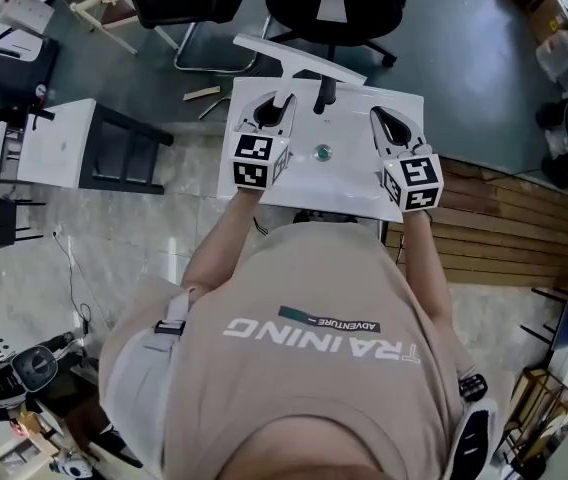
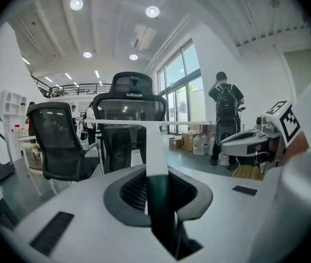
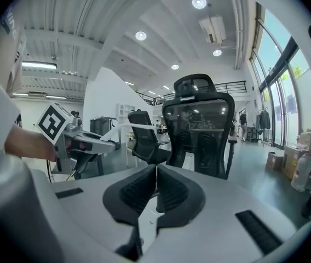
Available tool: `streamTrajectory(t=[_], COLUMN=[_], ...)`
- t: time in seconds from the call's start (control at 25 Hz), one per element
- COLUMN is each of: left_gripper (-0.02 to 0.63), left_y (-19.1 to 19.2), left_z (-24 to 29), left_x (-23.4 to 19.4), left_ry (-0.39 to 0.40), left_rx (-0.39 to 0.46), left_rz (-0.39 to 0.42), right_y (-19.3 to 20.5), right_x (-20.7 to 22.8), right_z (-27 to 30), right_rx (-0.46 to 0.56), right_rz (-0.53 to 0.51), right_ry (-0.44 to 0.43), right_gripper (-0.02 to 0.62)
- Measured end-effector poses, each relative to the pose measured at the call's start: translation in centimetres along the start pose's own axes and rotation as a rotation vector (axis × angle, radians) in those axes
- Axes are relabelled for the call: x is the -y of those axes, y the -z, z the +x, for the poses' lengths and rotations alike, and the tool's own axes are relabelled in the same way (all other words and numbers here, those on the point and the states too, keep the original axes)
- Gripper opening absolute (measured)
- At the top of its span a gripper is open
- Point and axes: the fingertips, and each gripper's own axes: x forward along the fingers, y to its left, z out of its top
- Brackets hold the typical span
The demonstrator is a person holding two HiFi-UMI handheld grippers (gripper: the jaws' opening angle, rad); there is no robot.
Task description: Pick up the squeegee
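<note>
Left gripper view shows the left gripper (image 2: 156, 193) with its fingers tight on the squeegee (image 2: 156, 147), by the dark handle. That keeps the squeegee up over the desk's (image 1: 349, 188) far edge. The right gripper (image 3: 155, 186) has its fingers closed on nothing.

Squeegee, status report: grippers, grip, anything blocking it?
Left gripper shut on the squeegee by its dark handle, blade out front. Right gripper shut, empty. Office chair beyond the blade, apart from it.
</note>
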Motion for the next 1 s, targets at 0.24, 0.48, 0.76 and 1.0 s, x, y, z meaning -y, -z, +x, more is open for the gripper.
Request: streamTrajectory(t=[0.24, 0.48, 0.76, 1.0], left_gripper=[0.064, 0.064, 0.064, 0.063], left_y=[-4.4, -7.2, -9.8, -12.5], left_z=[-0.2, -0.6, -1.1, -1.5], left_x=[0.8, 1.4, 2.4, 2.5], left_ry=[0.013, 0.041, 0.054, 0.043], left_rx=[0.098, 0.157, 0.211, 0.265], left_rz=[0.019, 0.014, 0.024, 0.038], right_y=[-2.1, -3.7, -4.6, -6.3], right_x=[0.1, 0.2, 0.3, 0.7], right_z=[0.3, 0.4, 0.1, -0.2], right_rx=[0.032, 0.055, 0.069, 0.091], right_rz=[-0.038, -0.056, -0.078, -0.100], right_ry=[-0.006, -0.016, -0.030, -0.035], right_gripper=[0.032, 0.033, 0.032, 0.032])
